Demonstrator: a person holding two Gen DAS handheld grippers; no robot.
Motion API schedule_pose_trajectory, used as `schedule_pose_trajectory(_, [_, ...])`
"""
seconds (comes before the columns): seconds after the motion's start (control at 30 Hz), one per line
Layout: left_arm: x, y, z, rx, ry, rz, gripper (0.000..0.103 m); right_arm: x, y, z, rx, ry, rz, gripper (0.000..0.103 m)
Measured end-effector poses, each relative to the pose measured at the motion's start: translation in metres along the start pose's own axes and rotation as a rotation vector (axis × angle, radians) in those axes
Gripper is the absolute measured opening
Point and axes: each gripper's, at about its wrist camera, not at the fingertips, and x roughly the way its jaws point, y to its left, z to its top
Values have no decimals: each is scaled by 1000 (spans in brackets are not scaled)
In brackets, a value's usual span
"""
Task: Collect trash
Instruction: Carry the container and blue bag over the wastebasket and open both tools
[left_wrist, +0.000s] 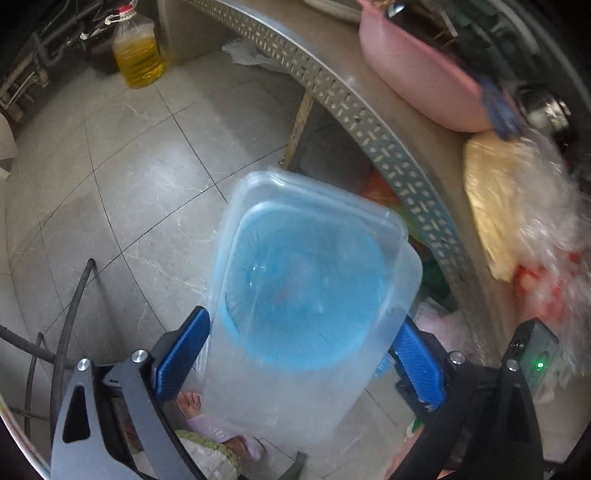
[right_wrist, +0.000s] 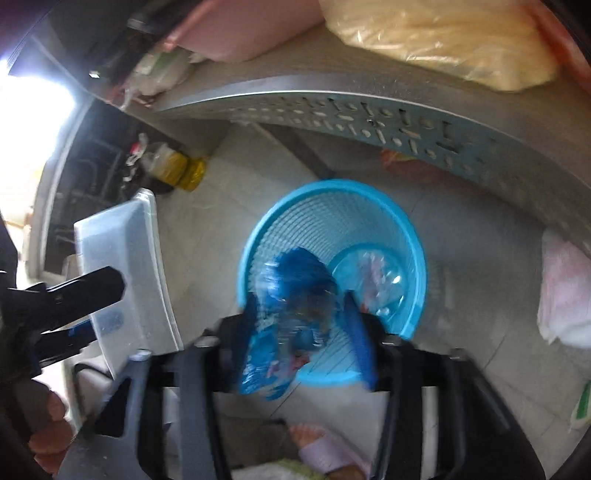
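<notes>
My left gripper (left_wrist: 301, 350) is shut on a clear plastic food container (left_wrist: 310, 295), held above the floor; through it the blue mesh waste basket (left_wrist: 303, 284) shows underneath. The container also shows in the right wrist view (right_wrist: 125, 273), left of the basket. My right gripper (right_wrist: 303, 325) is shut on a crumpled blue plastic wrapper (right_wrist: 291, 314) and holds it over the near rim of the blue basket (right_wrist: 402, 229). Clear plastic trash (right_wrist: 376, 280) lies at the basket's bottom.
A table with a perforated metal edge (left_wrist: 369, 125) stands to the right, bearing a pink basin (left_wrist: 417, 70) and a bagged yellow bundle (left_wrist: 517, 206). An oil bottle (left_wrist: 137, 55) stands on the tiled floor at the back. Black cables (left_wrist: 70, 321) run at left. My slippered foot (right_wrist: 325, 450) is below.
</notes>
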Motion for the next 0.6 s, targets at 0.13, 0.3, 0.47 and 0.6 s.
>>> schedule_pose_trajectory(0.13, [2,5,1,-27,-18,-10,94,6,-7,-3,32,12,-4,54])
schedule_pose_trajectory(0.3, [-15,9,-7,10,-63,-12,94,-15,-18,-14,20,-13,2,56])
schedule_pose_trajectory(0.47, [-47,12,-20,7,-111,-45,94,-35,-19,-24,14,-41,25,56])
schedule_pose_trajectory(0.6, [-89,12,-46,32,-182,-86,94,-57,-4,-36,-61,-67,45,57])
